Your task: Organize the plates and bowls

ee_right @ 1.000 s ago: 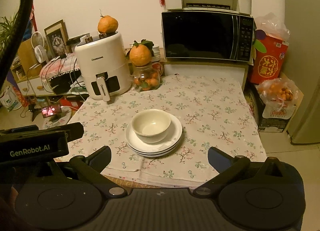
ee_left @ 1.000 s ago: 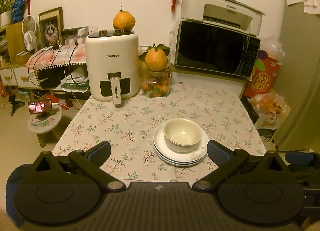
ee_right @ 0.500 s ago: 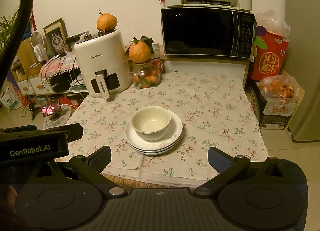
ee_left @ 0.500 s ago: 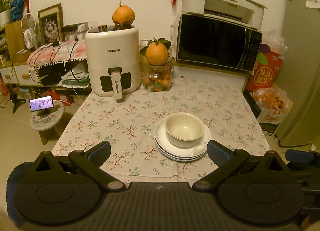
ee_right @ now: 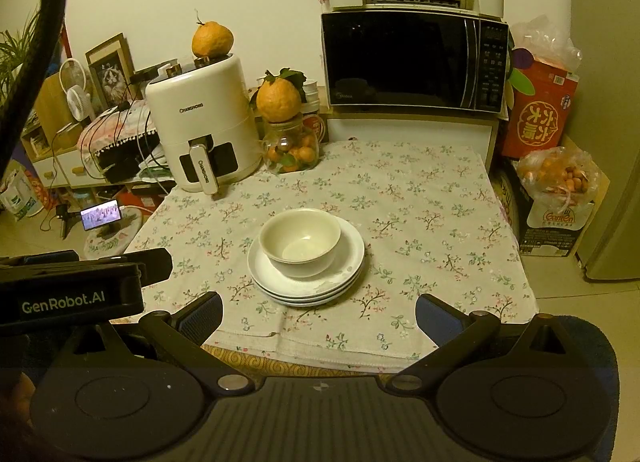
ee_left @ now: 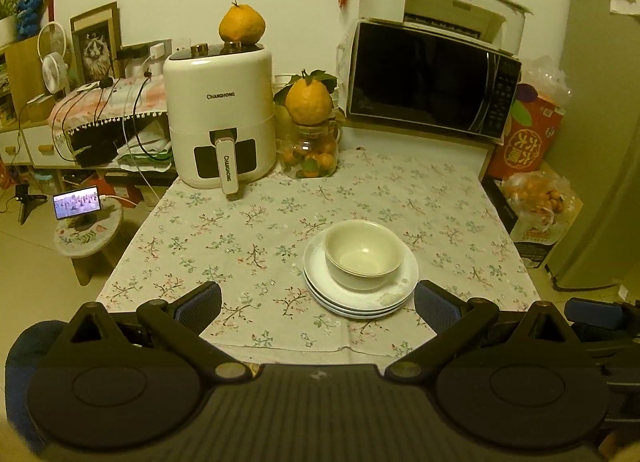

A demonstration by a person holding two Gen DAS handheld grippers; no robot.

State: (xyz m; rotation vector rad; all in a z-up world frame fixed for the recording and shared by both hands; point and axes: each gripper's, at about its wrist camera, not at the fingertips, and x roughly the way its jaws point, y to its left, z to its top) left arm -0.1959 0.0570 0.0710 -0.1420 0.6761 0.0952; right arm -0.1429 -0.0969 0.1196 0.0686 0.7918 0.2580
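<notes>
Jaws of the left gripper (ee_left: 318,304) stand wide apart, holding nothing and touching nothing; its two blue pads sit at the lower left and lower right of the left wrist view, over the near edge of the tablecloth (ee_left: 248,222). The right gripper (ee_right: 319,312) is spread just as wide and also grips nothing. In the right wrist view, part of the left gripper shows at the left edge as a black bar marked GenRobot.AI.

One bowl (ee_left: 363,254) sits in a stack of plates (ee_left: 360,302); three rims can be counted at the stack's near edge. The bowl rests slightly toward the stack's far left rather than dead centre.

In the left wrist view the stack lies just above and between the pads, right of frame centre, nearer the right pad. In the right wrist view the bowl (ee_right: 300,242) and plates (ee_right: 308,290) lie above the gap between the pads, left of centre, clear of both.

At the top of the frame stand one air fryer (ee_left: 220,118), one jar (ee_left: 310,154) of small oranges, one microwave (ee_left: 432,80) and one printer (ee_left: 436,2) on top of it. Two large citrus fruits show: one on the fryer, one on the jar.
</notes>
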